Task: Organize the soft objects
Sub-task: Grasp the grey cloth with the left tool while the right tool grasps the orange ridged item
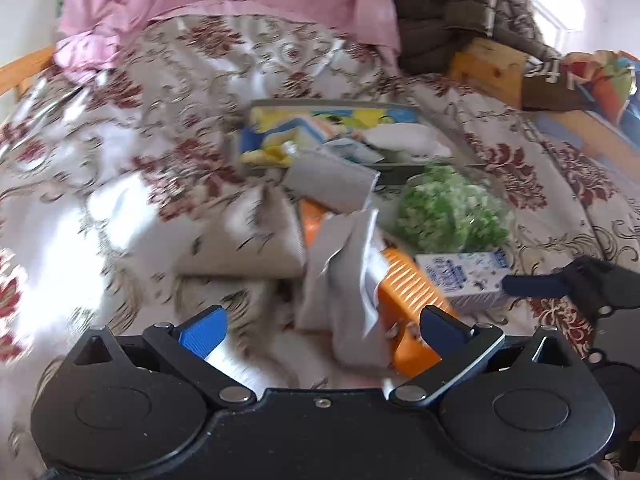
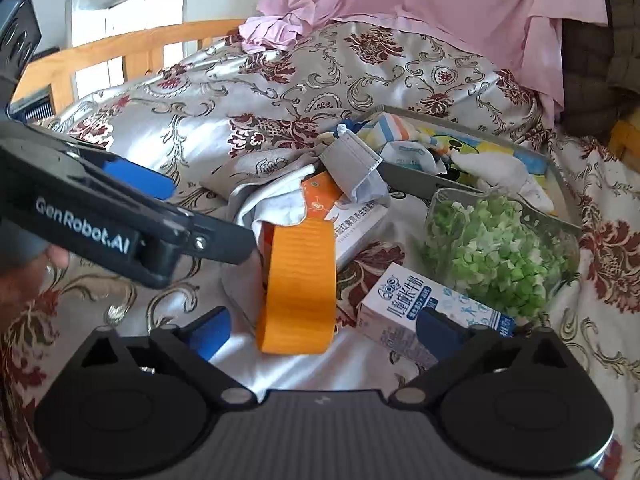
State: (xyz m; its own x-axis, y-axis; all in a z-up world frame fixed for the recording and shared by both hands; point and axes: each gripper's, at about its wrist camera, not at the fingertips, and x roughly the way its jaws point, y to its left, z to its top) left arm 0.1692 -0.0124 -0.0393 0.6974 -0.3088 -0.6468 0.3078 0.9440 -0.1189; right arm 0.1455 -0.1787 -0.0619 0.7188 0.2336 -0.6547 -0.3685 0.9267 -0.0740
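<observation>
On the floral bedspread lies a pile: a crumpled grey cloth [image 1: 344,280], an orange ribbed strip [image 1: 408,288] [image 2: 298,276] and an orange box [image 2: 320,196]. My left gripper [image 1: 322,320] is open just before the pile, with the grey cloth and the strip's end between its blue fingers, untouched as far as the blur shows. My right gripper [image 2: 326,328] is open too, low over the bed, the strip's near end between its fingers without contact. A grey pouch [image 2: 352,160] leans on the tray [image 2: 412,180], which holds several soft items.
A milk carton [image 2: 404,312] lies by my right finger, and a clear container of chopped green bits [image 2: 500,252] stands behind it. Pink fabric [image 2: 400,8] drapes the bed's far end. A wooden bed rail [image 2: 120,48] runs at the left. A hand holds the left gripper.
</observation>
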